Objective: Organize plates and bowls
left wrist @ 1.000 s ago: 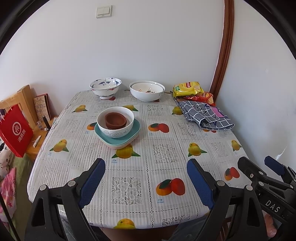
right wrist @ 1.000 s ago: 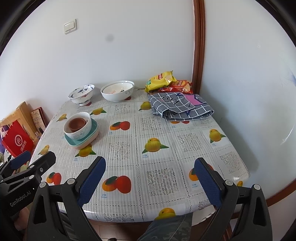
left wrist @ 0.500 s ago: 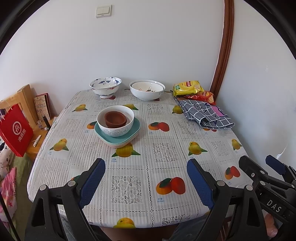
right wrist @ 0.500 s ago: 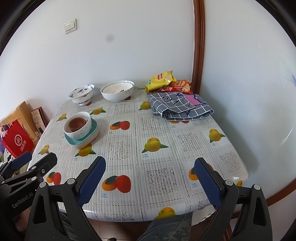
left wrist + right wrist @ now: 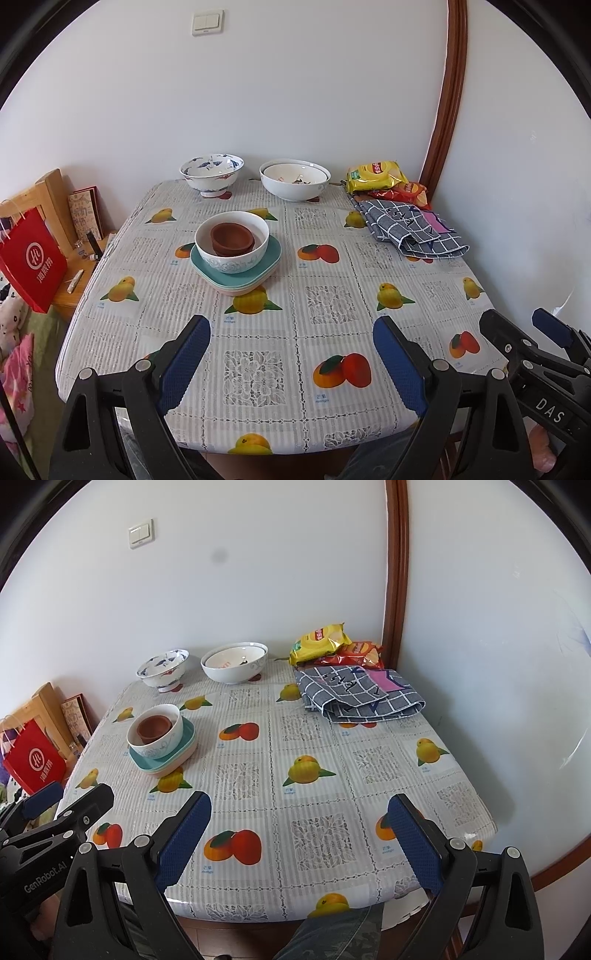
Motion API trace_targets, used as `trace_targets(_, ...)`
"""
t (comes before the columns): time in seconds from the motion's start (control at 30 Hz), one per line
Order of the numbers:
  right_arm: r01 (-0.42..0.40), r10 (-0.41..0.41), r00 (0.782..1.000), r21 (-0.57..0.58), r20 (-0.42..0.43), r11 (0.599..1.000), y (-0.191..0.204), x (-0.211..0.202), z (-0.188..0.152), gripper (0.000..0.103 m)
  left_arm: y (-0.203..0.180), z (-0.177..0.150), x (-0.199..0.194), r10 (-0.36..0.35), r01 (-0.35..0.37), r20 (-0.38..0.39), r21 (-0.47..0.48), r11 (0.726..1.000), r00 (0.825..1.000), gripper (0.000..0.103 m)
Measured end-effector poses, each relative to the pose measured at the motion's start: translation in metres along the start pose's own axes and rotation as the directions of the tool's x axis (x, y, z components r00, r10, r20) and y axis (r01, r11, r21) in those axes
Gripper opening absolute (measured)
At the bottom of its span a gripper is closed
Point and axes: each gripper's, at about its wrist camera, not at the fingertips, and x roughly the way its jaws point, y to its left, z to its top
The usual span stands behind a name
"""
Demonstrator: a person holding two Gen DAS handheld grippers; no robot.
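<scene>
Plates (image 5: 236,275) and bowls are shown stacked left of centre on the table (image 5: 332,306): a brown bowl (image 5: 232,238) is nested in a white bowl (image 5: 232,242). Two further bowls (image 5: 293,179) are set at the far edge. Left gripper (image 5: 291,358) and right gripper (image 5: 299,834) are held wide apart, empty, above the near edge

Brown bowl (image 5: 232,238) sits in a white bowl (image 5: 232,242) on stacked teal plates (image 5: 236,271), mid-left. Blue-patterned bowl (image 5: 211,176) and a big white bowl (image 5: 294,179) upright further up.
</scene>
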Motion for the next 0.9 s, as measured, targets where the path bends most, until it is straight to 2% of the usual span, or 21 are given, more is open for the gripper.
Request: trace_targets(0.9, 0.003, -0.003, 1.000, -0.011, 0.016, 1.000, -0.0007, -0.0053, 0.0044, 0.096, 0.0005, 0.0063, -0.0042, 0.020, -0.021, 0.021, 0.020, 1.000, 1.000, 0.090)
